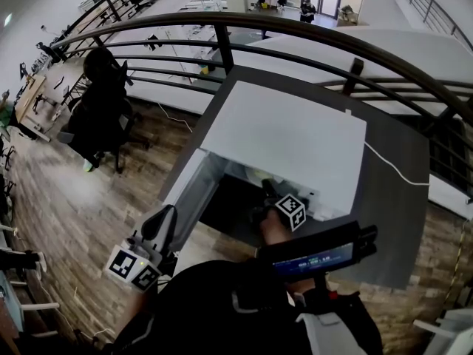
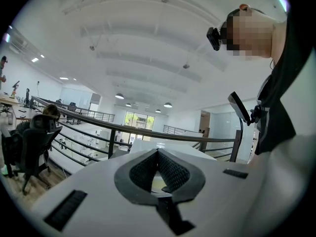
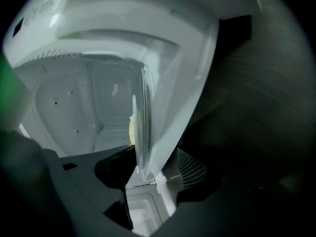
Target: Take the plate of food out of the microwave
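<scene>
On plate rim [image 3: 139,107], hand-held gripper [image 3: 148,174] (right, tight)

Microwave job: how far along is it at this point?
Done: the microwave has its door open. In hand: the right gripper is inside the cavity, with its jaws either side of the plate rim and apparently closed on it; yellowish food lies on the plate. Left: drawing the plate out, since cavity walls surround it. The left gripper is shut and empty.
</scene>
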The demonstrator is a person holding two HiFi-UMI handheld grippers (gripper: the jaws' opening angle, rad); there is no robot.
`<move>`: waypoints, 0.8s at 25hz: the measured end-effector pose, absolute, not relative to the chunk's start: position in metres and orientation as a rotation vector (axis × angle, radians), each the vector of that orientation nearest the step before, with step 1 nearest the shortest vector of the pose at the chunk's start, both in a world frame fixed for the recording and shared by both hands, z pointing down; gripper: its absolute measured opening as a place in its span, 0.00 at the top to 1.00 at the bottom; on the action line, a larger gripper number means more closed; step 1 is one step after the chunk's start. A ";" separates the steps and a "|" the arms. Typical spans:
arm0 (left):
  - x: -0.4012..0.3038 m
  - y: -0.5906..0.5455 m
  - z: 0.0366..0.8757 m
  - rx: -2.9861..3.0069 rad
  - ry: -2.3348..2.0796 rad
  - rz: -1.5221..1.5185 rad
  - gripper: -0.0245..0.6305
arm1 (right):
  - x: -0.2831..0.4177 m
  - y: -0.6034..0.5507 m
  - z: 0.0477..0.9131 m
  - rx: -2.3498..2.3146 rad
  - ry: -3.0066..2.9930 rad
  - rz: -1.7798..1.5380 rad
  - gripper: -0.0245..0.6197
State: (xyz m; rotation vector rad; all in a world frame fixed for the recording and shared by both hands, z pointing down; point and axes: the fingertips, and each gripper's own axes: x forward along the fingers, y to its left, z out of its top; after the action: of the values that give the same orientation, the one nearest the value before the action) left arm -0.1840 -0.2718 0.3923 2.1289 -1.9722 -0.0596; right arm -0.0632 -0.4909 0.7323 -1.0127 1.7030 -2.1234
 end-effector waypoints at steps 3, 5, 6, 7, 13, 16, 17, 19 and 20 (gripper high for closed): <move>-0.183 -0.273 0.392 2.143 -1.960 -0.062 0.96 | -0.060 -0.491 0.730 -0.992 1.656 -2.119 0.62; -0.184 -0.272 0.392 2.152 -1.956 -0.073 0.96 | -0.061 -0.487 0.729 -0.981 1.650 -2.113 0.64; -0.185 -0.270 0.392 2.159 -1.952 -0.083 0.96 | -0.061 -0.484 0.728 -0.978 1.648 -2.110 0.66; -0.185 -0.269 0.392 2.168 -1.947 -0.090 0.96 | -0.062 -0.483 0.727 -0.976 1.642 -2.107 0.68; -0.186 -0.264 0.395 2.186 -1.930 -0.086 0.96 | -0.062 -0.479 0.725 -0.968 1.607 -2.104 0.75; -0.190 -0.262 0.396 2.183 -1.930 -0.086 0.96 | -0.061 -0.481 0.726 -0.973 1.578 -2.107 0.77; -0.191 -0.261 0.397 2.185 -1.928 -0.086 0.96 | -0.061 -0.481 0.726 -0.979 1.567 -2.112 0.78; -0.192 -0.259 0.398 2.188 -1.926 -0.087 0.96 | -0.062 -0.481 0.727 -0.989 1.549 -2.125 0.79; -0.193 -0.258 0.399 2.188 -1.927 -0.088 0.96 | -0.063 -0.481 0.727 -0.991 1.541 -2.130 0.80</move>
State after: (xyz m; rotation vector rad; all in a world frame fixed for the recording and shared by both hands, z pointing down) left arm -0.1930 -0.2583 0.3985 2.1883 -1.9266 -0.0885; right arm -0.0629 -0.4806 0.7268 -0.9914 1.5413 -2.1296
